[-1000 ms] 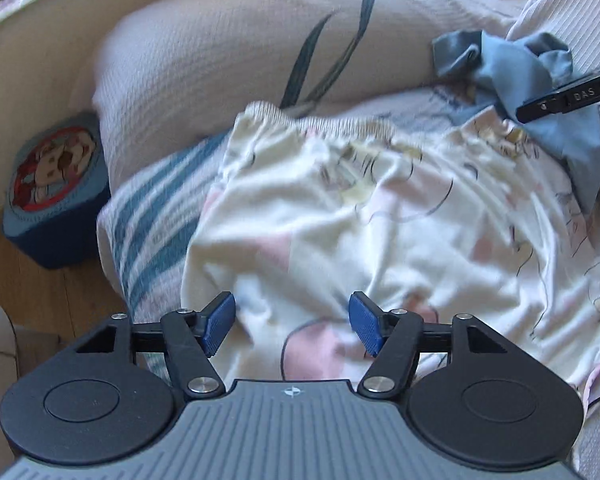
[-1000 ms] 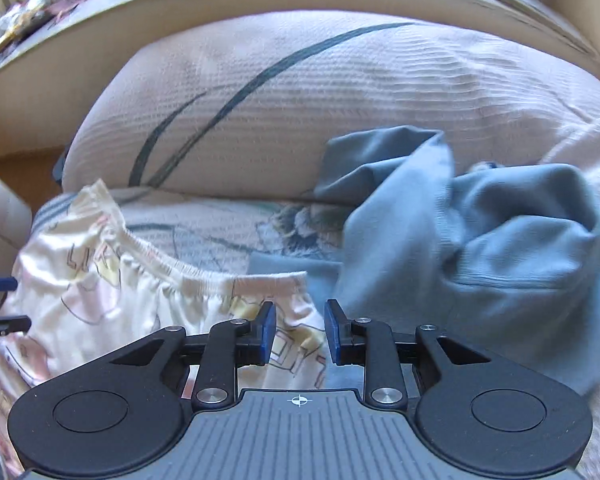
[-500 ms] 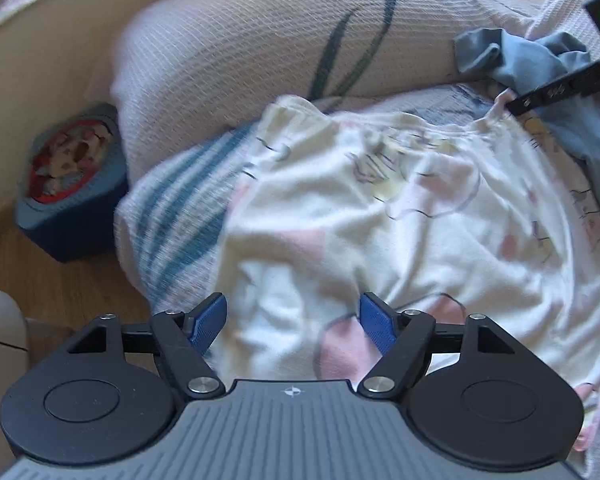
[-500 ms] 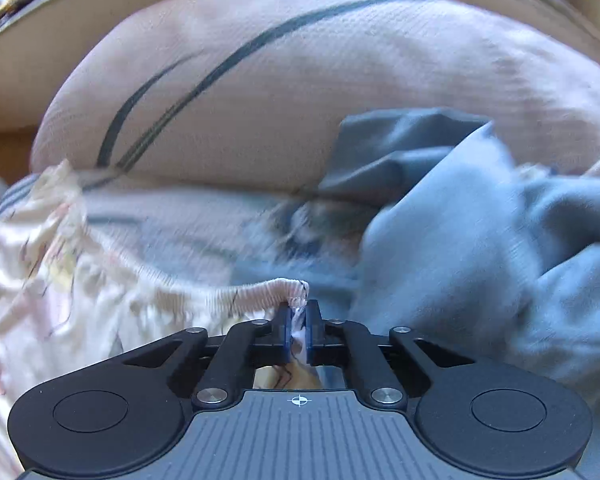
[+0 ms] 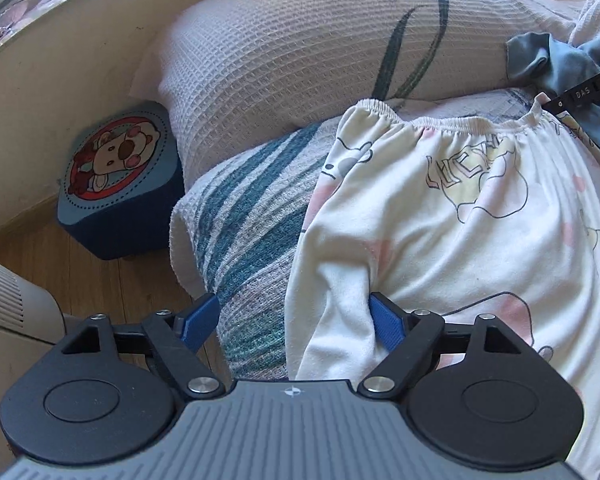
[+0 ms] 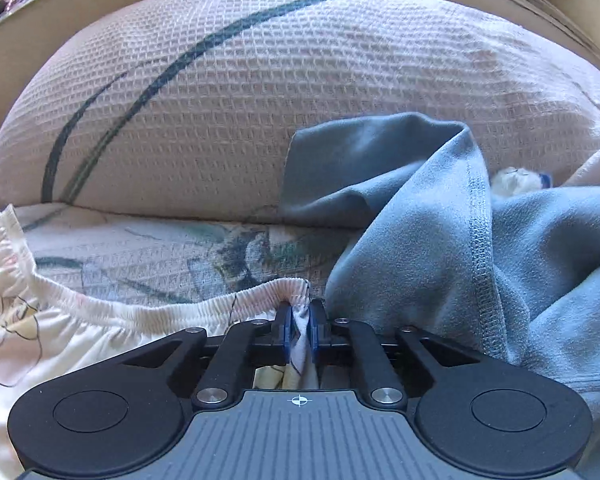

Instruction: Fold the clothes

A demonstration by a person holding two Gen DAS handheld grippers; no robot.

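On the bed, the printed pants (image 5: 480,216) lie spread over the striped blanket (image 5: 244,216). A second ago the right gripper (image 6: 299,330) stood open; now it is clamped on the waistband corner beside the blue garment (image 6: 440,216). Meanwhile the left gripper (image 5: 290,322) has opened wider, straddling the pants' left edge, holding nothing. A two-point hold for folding looks half made.

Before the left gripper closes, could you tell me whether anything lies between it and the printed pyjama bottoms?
Nothing visible does. The left gripper is open with the edge of the printed pyjama bottoms already between its fingers. The blue garment lies off by the right gripper, which is shut on the waistband.
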